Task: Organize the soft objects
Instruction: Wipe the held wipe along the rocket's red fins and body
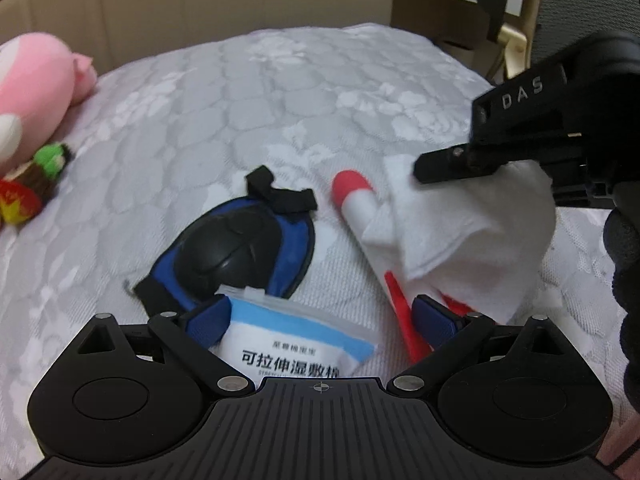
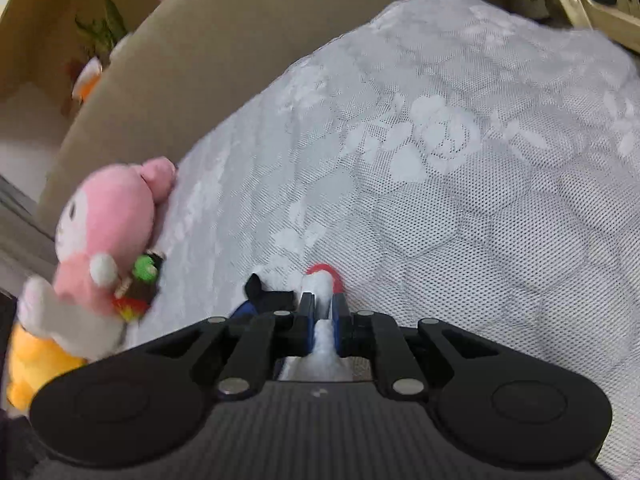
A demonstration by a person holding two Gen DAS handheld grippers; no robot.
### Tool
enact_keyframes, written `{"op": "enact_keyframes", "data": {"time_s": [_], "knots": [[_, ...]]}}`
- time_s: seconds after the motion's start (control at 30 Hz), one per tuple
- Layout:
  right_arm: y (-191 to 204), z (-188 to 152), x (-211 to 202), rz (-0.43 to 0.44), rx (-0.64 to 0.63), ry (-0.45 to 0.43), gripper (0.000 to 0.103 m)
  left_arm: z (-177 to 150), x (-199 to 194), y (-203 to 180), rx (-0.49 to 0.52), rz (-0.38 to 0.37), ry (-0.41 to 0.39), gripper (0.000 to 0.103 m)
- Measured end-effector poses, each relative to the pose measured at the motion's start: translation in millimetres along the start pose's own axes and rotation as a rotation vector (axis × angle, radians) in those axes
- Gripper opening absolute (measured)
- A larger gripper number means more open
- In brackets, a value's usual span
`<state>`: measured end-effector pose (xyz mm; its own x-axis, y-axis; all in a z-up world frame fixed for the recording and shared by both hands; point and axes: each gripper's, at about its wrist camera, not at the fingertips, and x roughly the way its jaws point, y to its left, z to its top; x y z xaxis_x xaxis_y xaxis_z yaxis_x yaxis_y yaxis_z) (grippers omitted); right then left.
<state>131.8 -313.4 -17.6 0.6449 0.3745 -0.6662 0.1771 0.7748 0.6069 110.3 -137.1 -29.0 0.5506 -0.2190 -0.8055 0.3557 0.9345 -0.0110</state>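
Quilted grey-white bed cover (image 1: 280, 92). Right gripper (image 2: 323, 312) pinches white cloth (image 1: 472, 224), lifted over red-tipped white roll (image 1: 356, 196). Left gripper (image 1: 320, 316) spread wide above cotton pack (image 1: 296, 336); knee pad (image 1: 232, 248) beside; pink plush (image 2: 108, 220) at edge.

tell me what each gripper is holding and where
Right gripper pinches the white cloth at its upper edge; left gripper is open, holding nothing.

White cloth (image 1: 460, 224) in right tool (image 1: 452, 168)
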Motion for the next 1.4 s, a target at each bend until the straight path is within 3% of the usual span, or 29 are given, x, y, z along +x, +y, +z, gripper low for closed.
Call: {"op": "enact_keyframes", "data": {"time_s": [0.1, 0.27, 0.37, 0.47, 0.57, 0.63, 0.7, 0.8, 1.0, 1.07, 1.13, 1.17, 1.2, 1.37, 1.4], "knots": [[-5.6, 1.7, 3.0, 0.068, 0.055, 0.028, 0.011, 6.2, 6.3, -5.5, 0.008, -0.010, -0.010, 0.100], [-7.3, 10.6, -7.0, 0.055, 0.047, -0.035, 0.011, 13.4, 4.3, -21.2, 0.004, -0.062, -0.013, 0.100], [-11.1, 15.1, -4.1, 0.044, 0.055, -0.010, 0.022, 16.5, 7.9, -30.7, 0.005, -0.086, -0.004, 0.100], [-5.5, 11.0, 5.3, -0.039, -0.014, 0.067, 0.039, 17.5, 18.9, -38.6, 0.025, -0.069, 0.019, 0.100], [-1.9, 4.8, 17.1, -0.126, -0.074, 0.127, 0.048, 10.1, 29.8, -47.2, 0.070, -0.057, 0.047, 0.100], [-3.8, 1.0, 25.0, -0.116, -0.070, 0.179, 0.046, 5.2, 34.7, -46.7, 0.074, -0.062, 0.066, 0.100], [-2.6, -3.6, 27.7, -0.105, -0.084, 0.191, 0.031, 1.9, 36.7, -41.9, 0.057, -0.076, 0.079, 0.100], [0.2, -7.0, 25.0, -0.094, -0.093, 0.166, 0.029, -2.3, 36.3, -33.8, 0.044, -0.074, 0.075, 0.101], [-33.7, -7.4, 25.5, 0.119, 0.213, 0.263, 0.030, -19.0, 20.3, -4.5, 0.133, 0.029, 0.103, 0.101], [-31.2, -10.6, 24.4, 0.102, 0.195, 0.278, 0.031, -24.0, 14.0, 10.5, 0.153, 0.072, 0.114, 0.101], [-18.0, -13.6, 20.6, 0.018, 0.082, 0.236, 0.028, -24.9, 8.8, 28.0, 0.122, 0.105, 0.131, 0.101], [-11.4, -15.5, 19.1, -0.011, 0.034, 0.210, 0.015, -24.4, 6.6, 35.7, 0.100, 0.117, 0.137, 0.100], [-7.7, -16.4, 18.4, -0.012, 0.015, 0.197, 0.009, -23.4, 4.5, 42.7, 0.072, 0.121, 0.140, 0.100], [-16.2, -9.9, 8.6, 0.063, 0.070, 0.158, 0.007, -17.2, -5.3, 45.9, 0.002, 0.040, 0.115, 0.100], [-16.1, -8.8, 7.7, 0.061, 0.067, 0.155, 0.012, -16.7, -4.5, 43.3, 0.002, 0.032, 0.117, 0.100]]}}
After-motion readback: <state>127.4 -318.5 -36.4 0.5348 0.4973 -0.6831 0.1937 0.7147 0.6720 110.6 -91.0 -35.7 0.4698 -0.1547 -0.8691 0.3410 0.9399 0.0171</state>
